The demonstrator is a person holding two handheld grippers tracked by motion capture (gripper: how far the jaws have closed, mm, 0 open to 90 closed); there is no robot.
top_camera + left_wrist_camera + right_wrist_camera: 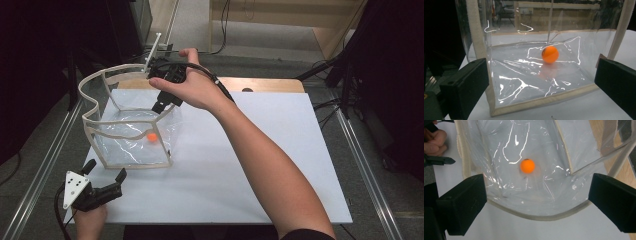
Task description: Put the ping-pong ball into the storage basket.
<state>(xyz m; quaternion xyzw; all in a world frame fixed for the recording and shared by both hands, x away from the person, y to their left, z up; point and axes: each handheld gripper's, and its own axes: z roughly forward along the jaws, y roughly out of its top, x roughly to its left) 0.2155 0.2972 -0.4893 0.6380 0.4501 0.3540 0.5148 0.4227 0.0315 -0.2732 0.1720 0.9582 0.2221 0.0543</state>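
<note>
Your right claw (161, 102) hangs over the far rim of the clear bag (131, 131), its jaws spread wide with nothing between them. The orange ball (151, 136) lies on the bag's floor, and the bag stands toward the tabletop's (280, 165) left edge. Your left claw (105, 187) rests open at the near left corner, apparently just short of the bag's near wall.
</note>
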